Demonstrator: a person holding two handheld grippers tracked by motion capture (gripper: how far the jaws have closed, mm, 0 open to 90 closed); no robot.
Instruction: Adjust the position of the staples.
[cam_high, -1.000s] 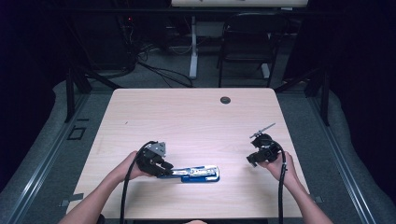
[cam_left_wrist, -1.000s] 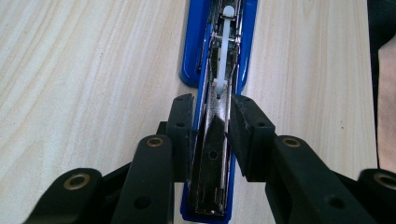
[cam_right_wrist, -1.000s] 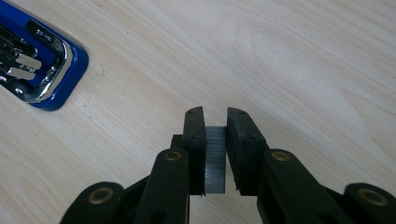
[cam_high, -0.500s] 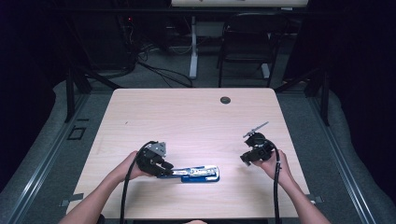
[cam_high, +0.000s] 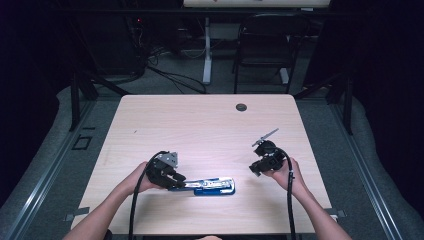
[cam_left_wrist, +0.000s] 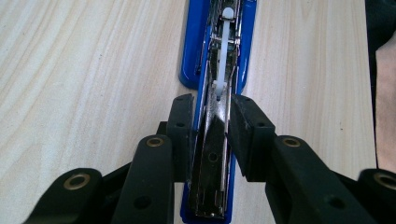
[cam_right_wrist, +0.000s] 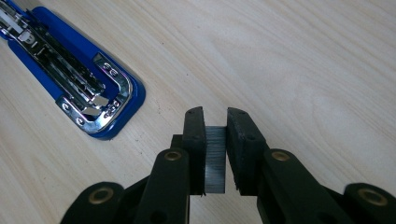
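Stapler reload, loading step. The blue stapler (cam_high: 212, 186) lies flat on the counter (cam_high: 200, 130) near my edge, opened out, with its metal staple channel (cam_left_wrist: 219, 93) facing up.

My left gripper (cam_high: 167, 175) is clenched on the rear end of the stapler: both jaws press against the sides of the metal channel, pinning it to the counter. In the left gripper view the channel runs straight away from the jaws, its white pusher (cam_left_wrist: 226, 28) far up the track.

My right gripper (cam_high: 262, 162) is off to the right of the stapler, well apart from it and held above the counter. Its jaws are clamped on a short grey strip of staples (cam_right_wrist: 215, 158), gripped upright between the pads. The stapler's chrome front end (cam_right_wrist: 100, 100) shows at upper left in the right gripper view.

Judgement: strip is picked up, not yet inserted. Next move calls for bringing the strip over the open channel, lining it up lengthwise with the track and lowering it in legs-down before letting go. Left must hold firm meanwhile.
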